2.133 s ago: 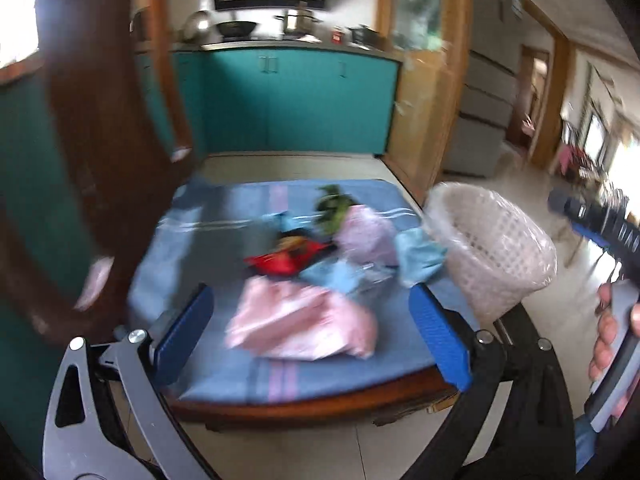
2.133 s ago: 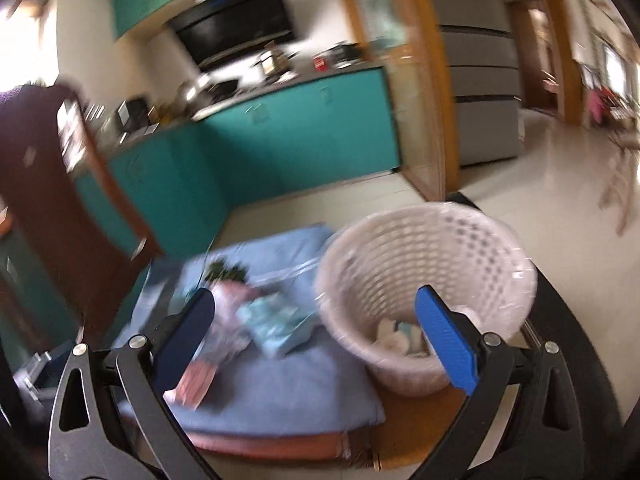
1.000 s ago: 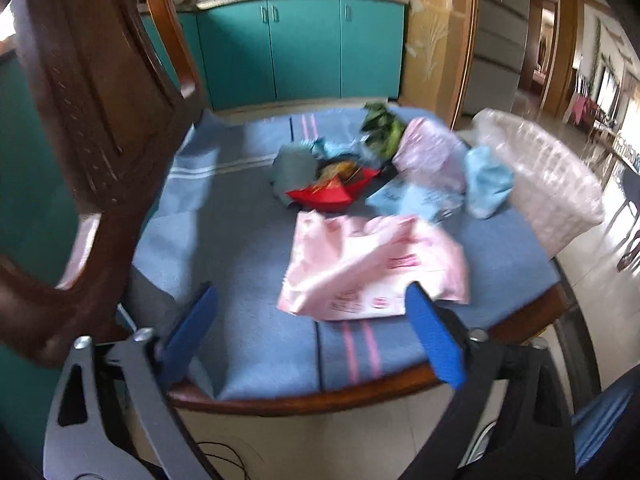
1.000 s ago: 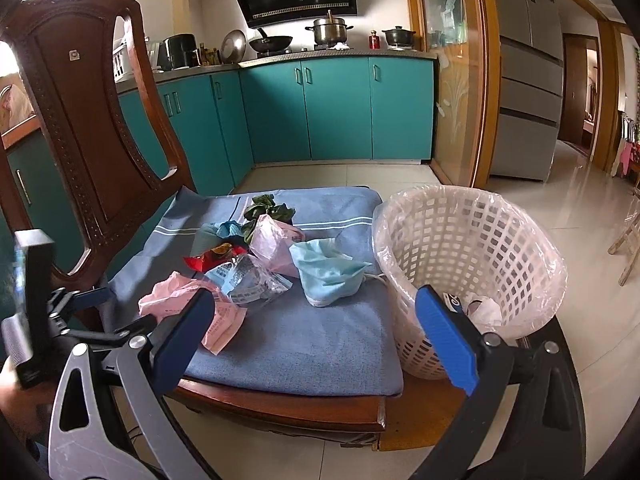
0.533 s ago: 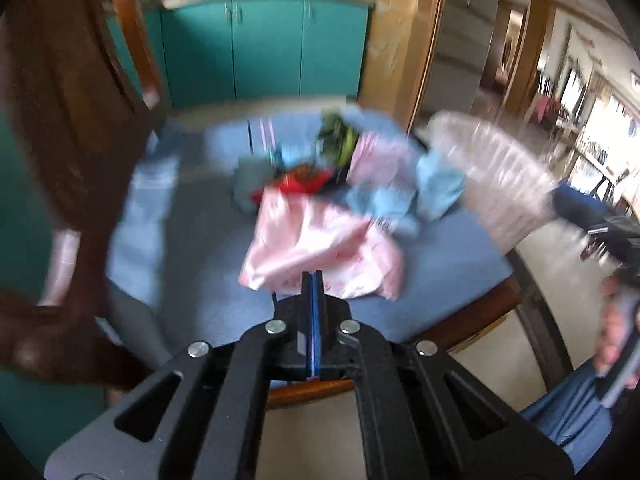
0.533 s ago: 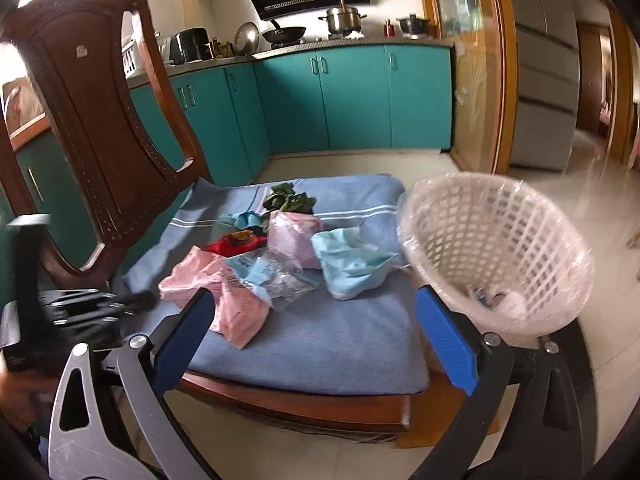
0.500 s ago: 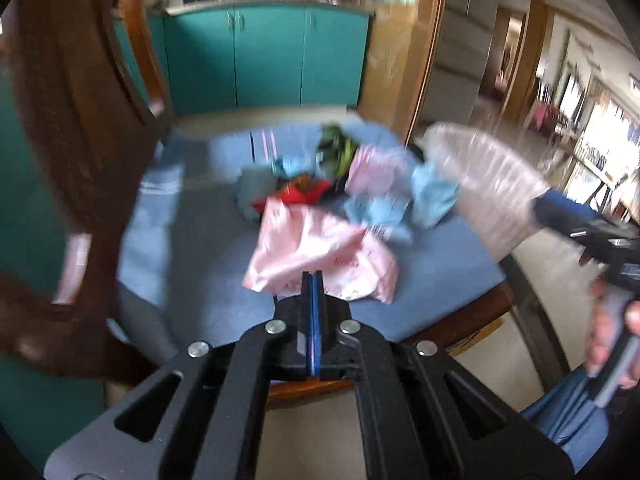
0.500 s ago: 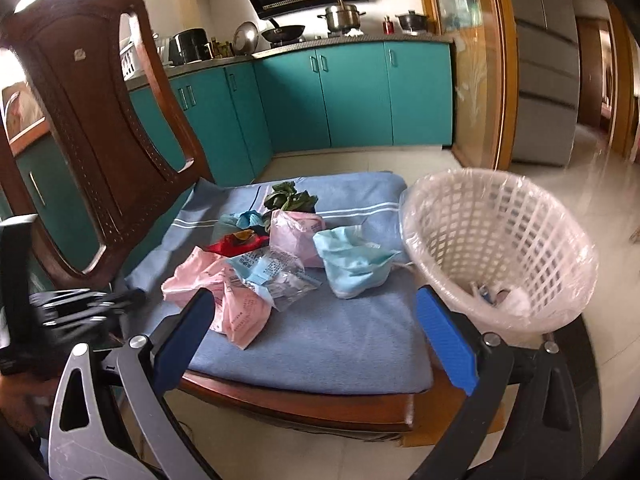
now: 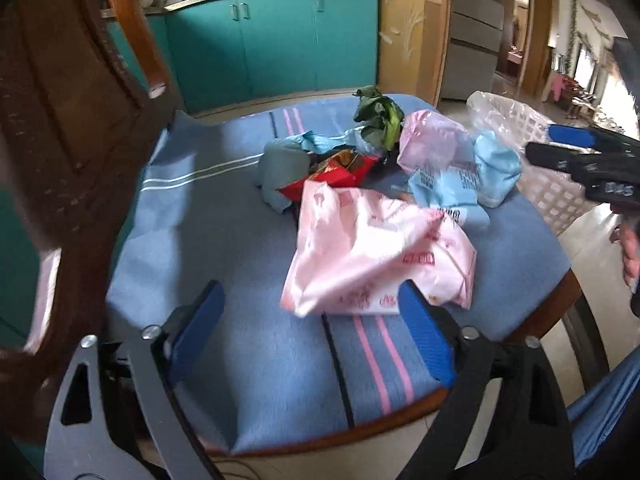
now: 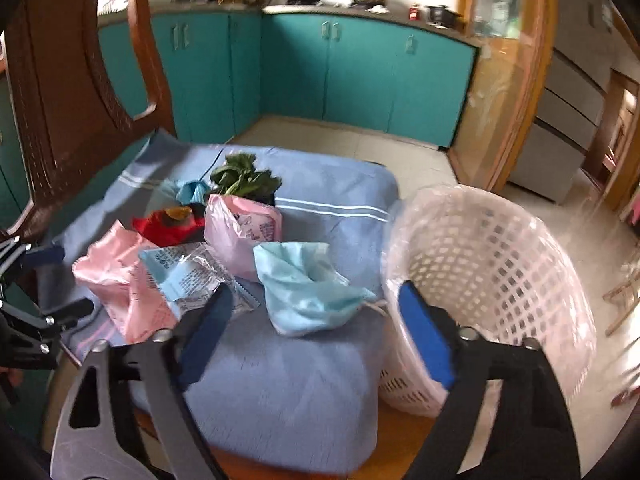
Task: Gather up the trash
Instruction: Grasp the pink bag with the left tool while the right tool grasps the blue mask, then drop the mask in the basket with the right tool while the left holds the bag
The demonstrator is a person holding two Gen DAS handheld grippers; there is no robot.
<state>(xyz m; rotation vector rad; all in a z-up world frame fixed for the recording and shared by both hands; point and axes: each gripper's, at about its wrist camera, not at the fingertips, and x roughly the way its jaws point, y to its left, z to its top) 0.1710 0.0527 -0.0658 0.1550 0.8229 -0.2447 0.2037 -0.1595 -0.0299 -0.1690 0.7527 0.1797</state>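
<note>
Trash [image 9: 376, 248]: crumpled pink, blue, red wrappers, perhaps greens; both grippers' jaws apart, empty.

Teal kitchen cabinets [image 9: 276, 40] along back wall | pale tiled floor [image 10: 340, 136] | dark carved wooden chair back [image 10: 60, 92] left | daylight right

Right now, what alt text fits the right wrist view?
An open hand-held gripper points at a crumpled blue mask on a blue cushion, among pink bags and wrappers. A lined white basket stands beside it.
</note>
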